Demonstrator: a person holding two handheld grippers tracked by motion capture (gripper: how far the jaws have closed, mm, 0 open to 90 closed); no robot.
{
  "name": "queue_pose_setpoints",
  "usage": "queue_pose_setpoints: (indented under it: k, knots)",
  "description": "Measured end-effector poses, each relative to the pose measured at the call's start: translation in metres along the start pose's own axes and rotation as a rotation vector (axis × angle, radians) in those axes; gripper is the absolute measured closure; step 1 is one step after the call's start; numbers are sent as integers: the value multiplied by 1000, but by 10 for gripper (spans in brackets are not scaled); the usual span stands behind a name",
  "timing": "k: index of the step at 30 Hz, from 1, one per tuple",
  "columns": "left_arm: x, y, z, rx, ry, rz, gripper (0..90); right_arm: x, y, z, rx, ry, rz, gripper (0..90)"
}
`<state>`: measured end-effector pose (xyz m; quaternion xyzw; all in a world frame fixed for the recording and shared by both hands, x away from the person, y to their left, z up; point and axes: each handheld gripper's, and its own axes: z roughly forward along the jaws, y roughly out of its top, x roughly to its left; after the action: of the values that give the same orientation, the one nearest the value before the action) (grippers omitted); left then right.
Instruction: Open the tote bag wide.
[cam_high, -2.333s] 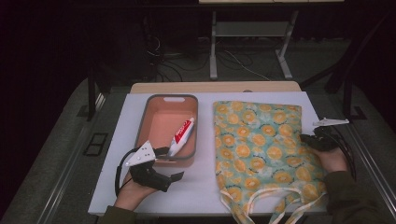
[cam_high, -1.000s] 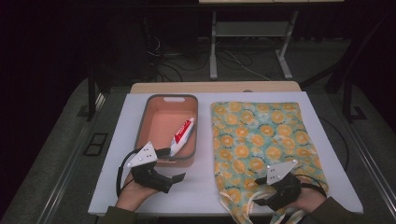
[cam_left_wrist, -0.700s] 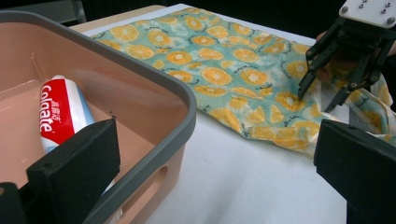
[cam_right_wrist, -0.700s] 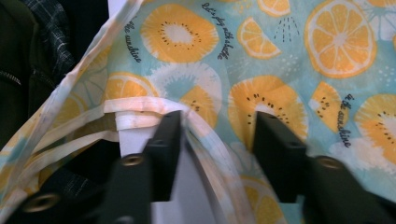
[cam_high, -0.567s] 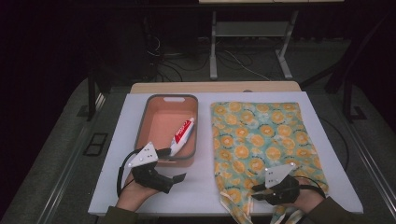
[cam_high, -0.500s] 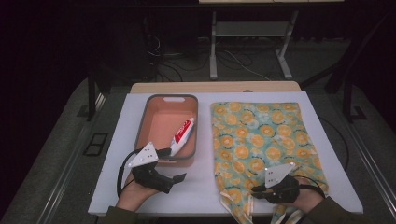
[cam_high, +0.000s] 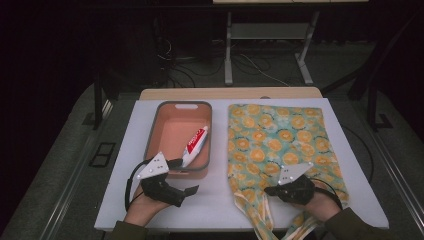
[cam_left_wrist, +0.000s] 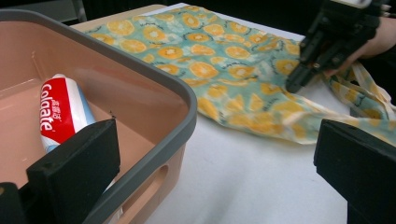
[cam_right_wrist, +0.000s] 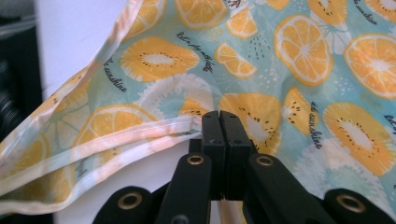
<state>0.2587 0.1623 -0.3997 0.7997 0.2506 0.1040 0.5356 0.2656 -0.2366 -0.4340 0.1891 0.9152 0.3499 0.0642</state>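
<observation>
Right gripper (cam_high: 272, 190) at the near edge of the fruit-print bag (cam_high: 280, 145), which lies flat on the table's (cam_high: 220, 210) right half; jaws have just closed, pinching the hem. Left gripper (cam_high: 187, 192) open, holding nothing, just near of the tray (cam_high: 175, 172) with the toothpaste (cam_high: 196, 145)

The word "Colgate" runs in white letters along the red toothpaste tube (cam_left_wrist: 58, 114), at the left of the left gripper view, lying inside the pink tray (cam_left_wrist: 154, 91). On the orange-slice fabric bag (cam_right_wrist: 299, 60), small dark script repeats between the fruit slices; at the left of the right gripper view one reads "sunshine". The other script lines are too small to read.
</observation>
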Motion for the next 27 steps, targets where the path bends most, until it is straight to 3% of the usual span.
queue_pose_setpoints:
  k: [7,16,21,23,27]
  knots:
    - [0,0,1,2,-1,3,0,-21,17,13,0,-51,88,895]
    - [0,0,-1,-1,0,0,0,-45,40,28,-11,-109,143,896]
    - [0,0,-1,-1,0,-1,0,-62,57,44,-18,-140,190,895]
    - [1,-1,-1,-1,3,-2,0,-70,65,57,-19,-149,224,895]
    - [1,-1,-2,-4,2,-5,0,-75,69,68,-26,-155,248,887]
